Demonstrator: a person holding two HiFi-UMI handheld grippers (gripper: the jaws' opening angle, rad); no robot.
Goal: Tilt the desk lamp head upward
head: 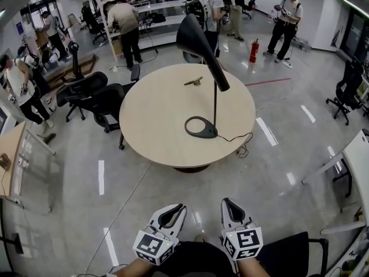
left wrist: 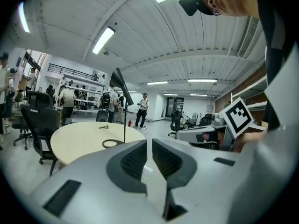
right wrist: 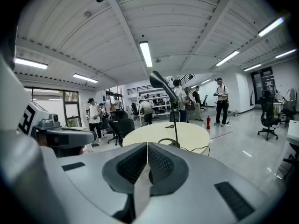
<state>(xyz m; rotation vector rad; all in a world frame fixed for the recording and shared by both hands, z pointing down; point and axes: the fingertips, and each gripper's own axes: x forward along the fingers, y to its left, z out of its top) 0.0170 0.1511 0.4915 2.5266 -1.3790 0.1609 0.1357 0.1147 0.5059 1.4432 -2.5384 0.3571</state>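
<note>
A black desk lamp stands on the round beige table (head: 151, 120). Its ring base (head: 202, 127) sits right of the table's centre, a thin stem rises from it, and the cone head (head: 192, 36) slopes down towards the table's far side. Both grippers are held low in front of me, well short of the table. Left gripper (head: 173, 213) (left wrist: 149, 142) has a narrow gap between its pads with nothing in it. Right gripper (head: 230, 207) (right wrist: 147, 145) has its pads touching at the tip, empty. The lamp head (left wrist: 120, 85) (right wrist: 160, 81) shows far ahead in both gripper views.
A small dark object (head: 193, 82) lies on the table's far side. The lamp's cable (head: 240, 141) hangs off the right edge. Black office chairs (head: 92, 94) stand left of the table, a white desk (head: 356, 157) at the right. Several people and a red extinguisher (head: 253, 51) are beyond.
</note>
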